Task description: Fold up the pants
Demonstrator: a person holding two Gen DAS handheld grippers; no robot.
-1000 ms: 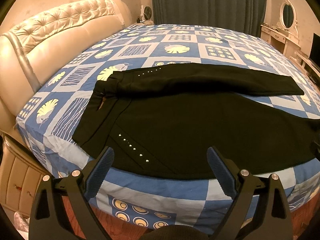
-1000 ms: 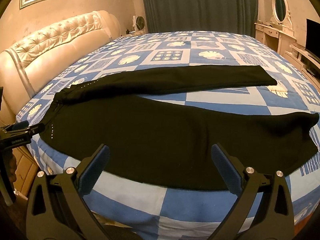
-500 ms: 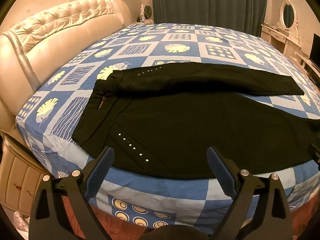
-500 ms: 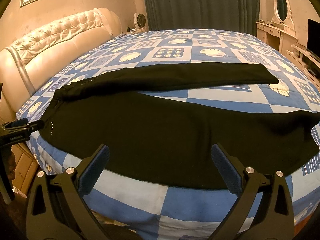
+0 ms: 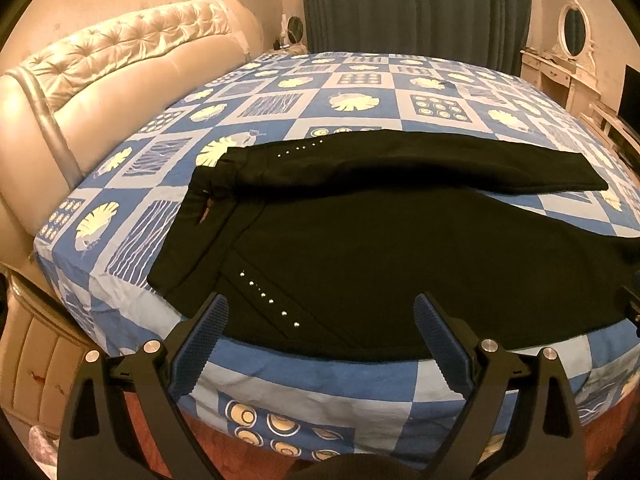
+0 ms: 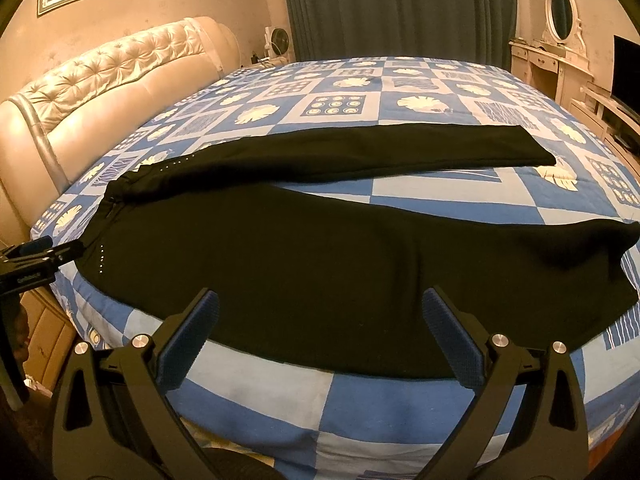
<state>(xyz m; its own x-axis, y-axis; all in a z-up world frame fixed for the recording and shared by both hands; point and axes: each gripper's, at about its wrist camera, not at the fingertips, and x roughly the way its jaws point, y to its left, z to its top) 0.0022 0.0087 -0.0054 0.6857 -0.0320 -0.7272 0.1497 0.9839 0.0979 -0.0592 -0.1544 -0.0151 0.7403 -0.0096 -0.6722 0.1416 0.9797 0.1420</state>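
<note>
Black pants (image 5: pixel 360 248) lie on the checkered bed (image 5: pixel 360 80); curtain (image 6: pixel 400 4) at 12 o'clock. Both grippers' jaws are open, empty.

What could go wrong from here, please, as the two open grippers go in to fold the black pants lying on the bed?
1. The near leg of the black pants lies along the bed edge; a weak pinch might drag it off the side.
2. The far leg is splayed apart from the near one, so folding may leave the hems misaligned.
3. The left gripper and right gripper, both open, could also pinch the bedsheet beneath.
</note>
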